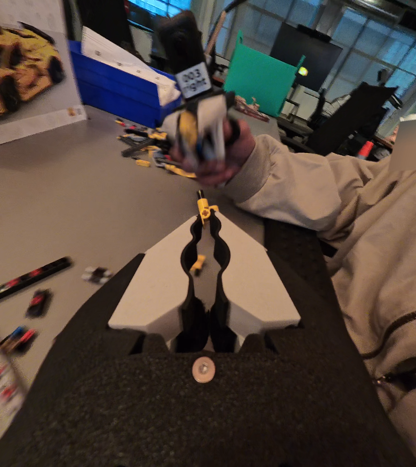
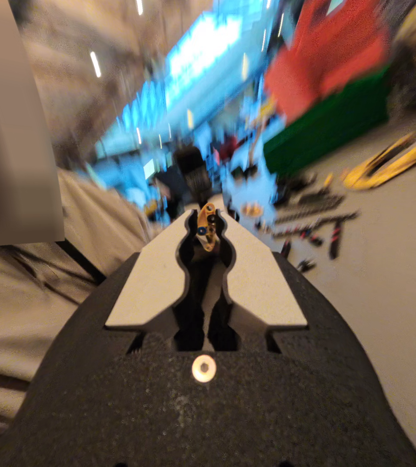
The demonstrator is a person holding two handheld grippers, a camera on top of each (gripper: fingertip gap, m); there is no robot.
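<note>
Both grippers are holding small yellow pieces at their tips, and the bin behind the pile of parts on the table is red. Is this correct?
Not quite: the bin is blue, as the left wrist view shows. The rest holds: the left gripper pinches a yellow piece, and the right gripper pinches another yellow piece.

- Small yellow connector piece (image 1: 204,211) with a black pin on top, pinched upright at the left gripper (image 1: 205,219) tips.
- Curved yellow plate (image 2: 206,225) with a blue pin, clamped in the right gripper (image 2: 206,219).
</note>
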